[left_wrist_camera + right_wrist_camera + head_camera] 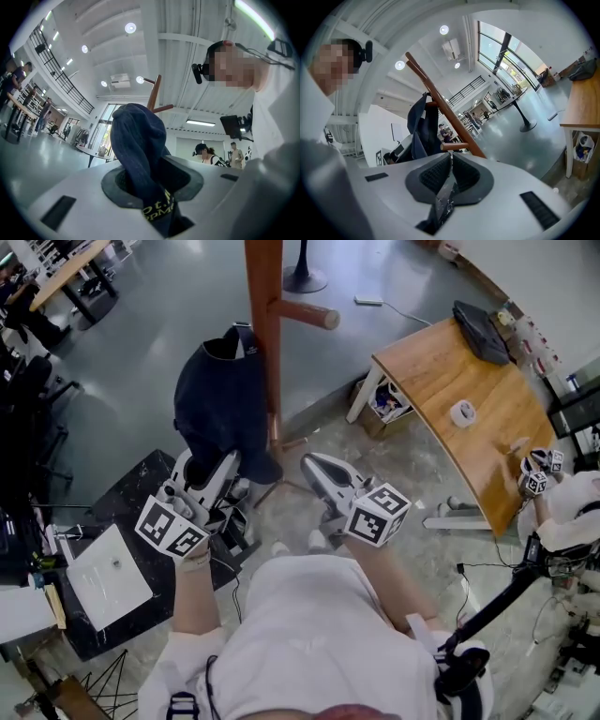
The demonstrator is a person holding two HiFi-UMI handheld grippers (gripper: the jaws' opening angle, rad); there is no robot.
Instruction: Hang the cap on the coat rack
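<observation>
A navy cap (220, 399) hangs on the left side of the brown wooden coat rack pole (264, 324), its upper edge against the pole. My left gripper (223, 465) is under it, shut on the cap's lower edge. In the left gripper view the cap (138, 140) rises from between the jaws, with the coat rack's pegs (154, 96) behind it. My right gripper (311, 465) is just right of the pole, shut on nothing. In the right gripper view the right gripper (451, 161) points at the pole (443, 110), with the cap (419, 126) to its left and a short peg (454, 146) close ahead.
A curved wooden table (441, 371) at the right bears a tape roll (462, 412) and a black bag (481, 329). A box (384, 401) sits under it. A black stand with white paper (108, 573) is at my left. Another person (572, 512) is at the far right.
</observation>
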